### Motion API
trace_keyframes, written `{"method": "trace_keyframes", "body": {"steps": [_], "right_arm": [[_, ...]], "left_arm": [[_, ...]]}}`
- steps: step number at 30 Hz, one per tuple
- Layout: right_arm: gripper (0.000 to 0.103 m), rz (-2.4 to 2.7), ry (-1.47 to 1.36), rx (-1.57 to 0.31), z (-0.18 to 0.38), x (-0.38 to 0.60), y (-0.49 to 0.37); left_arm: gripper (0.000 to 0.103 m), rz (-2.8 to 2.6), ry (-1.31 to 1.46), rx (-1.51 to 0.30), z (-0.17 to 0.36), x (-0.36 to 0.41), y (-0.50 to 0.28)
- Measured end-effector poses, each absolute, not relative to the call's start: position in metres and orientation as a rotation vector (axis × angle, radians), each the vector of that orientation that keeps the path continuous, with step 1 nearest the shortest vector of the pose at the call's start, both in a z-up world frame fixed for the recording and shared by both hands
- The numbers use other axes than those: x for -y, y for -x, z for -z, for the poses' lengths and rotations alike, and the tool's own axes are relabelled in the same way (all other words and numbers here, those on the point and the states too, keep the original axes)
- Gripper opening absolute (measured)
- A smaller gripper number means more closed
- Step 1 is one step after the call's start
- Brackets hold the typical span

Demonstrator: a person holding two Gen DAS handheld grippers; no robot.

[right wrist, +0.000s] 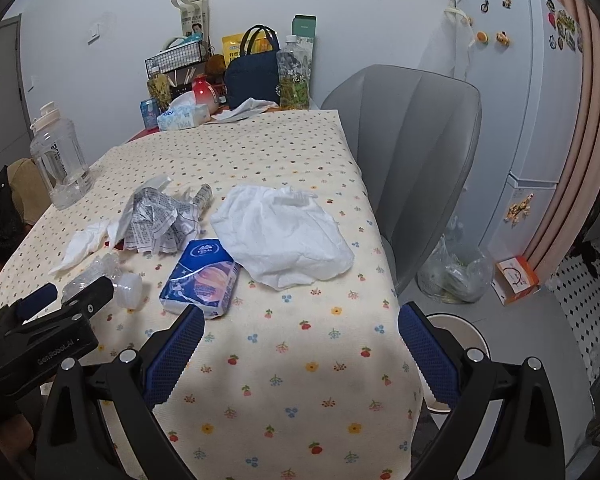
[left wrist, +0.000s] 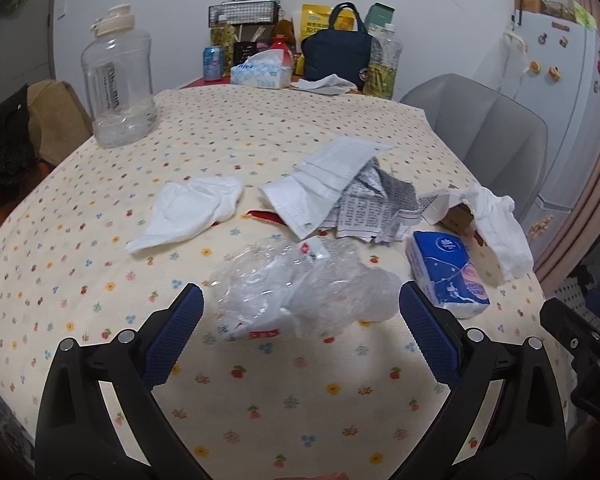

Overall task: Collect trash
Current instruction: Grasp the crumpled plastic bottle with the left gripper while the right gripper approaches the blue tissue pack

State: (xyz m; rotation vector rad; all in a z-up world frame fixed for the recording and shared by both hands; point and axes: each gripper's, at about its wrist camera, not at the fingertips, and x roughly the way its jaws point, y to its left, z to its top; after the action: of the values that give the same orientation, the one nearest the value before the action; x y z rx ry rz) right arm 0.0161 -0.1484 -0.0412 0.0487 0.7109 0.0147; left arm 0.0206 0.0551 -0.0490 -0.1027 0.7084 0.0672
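On the far left of the table (left wrist: 80, 216), which wears a cream cloth with small flowers, a big clear water jug (left wrist: 118, 84) stands upright, well apart from the trash; behind it, at the back edge, a tissue box (left wrist: 261, 73), a dark blue bag (left wrist: 337, 50) and a few bottles are crowded together. Going to the right, a crumpled white tissue (left wrist: 188, 212) lies flat on the cloth, its long side running from near left to far right, then a face mask (left wrist: 326, 182) rests partly over a crumpled printed paper (left wrist: 374, 210), and a red strip shows under them. The left gripper (left wrist: 300, 308) is spread wide, and the crushed clear plastic bottle (left wrist: 300, 284) lies just between and a little beyond its fingers, long axis across, left to right; I cannot tell if they touch it. Right of it is a blue tissue pack (left wrist: 446, 272), and further a big white tissue (right wrist: 284, 236) near the table edge. The right gripper (right wrist: 300, 332) is also spread and holds nothing, above bare cloth, with the pack beside its left finger. A grey chair (right wrist: 412, 152) stands by the table
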Motion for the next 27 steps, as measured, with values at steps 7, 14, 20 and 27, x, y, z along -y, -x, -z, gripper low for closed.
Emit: {"method": "trace_keyframes", "body": {"steps": [7, 14, 20, 27], "right_arm": [[0.095, -0.005, -0.074, -0.721, 0.045, 0.158, -0.018], [0.095, -0.018, -0.089, -0.738, 0.051, 0.163, -0.022], [0.095, -0.008, -0.104, -0.743, 0.052, 0.171, -0.024], [0.095, -0.031, -0.096, -0.754, 0.053, 0.165, -0.029]], "left_arm": [[0.097, -0.092, 0.003, -0.745, 0.049, -0.035, -0.033], [0.097, -0.141, -0.075, -0.792, 0.048, -0.025, -0.046], [0.097, -0.161, -0.099, -0.843, 0.055, -0.022, -0.058], [0.078, -0.153, -0.007, -0.802, 0.048, -0.042, -0.05]]}}
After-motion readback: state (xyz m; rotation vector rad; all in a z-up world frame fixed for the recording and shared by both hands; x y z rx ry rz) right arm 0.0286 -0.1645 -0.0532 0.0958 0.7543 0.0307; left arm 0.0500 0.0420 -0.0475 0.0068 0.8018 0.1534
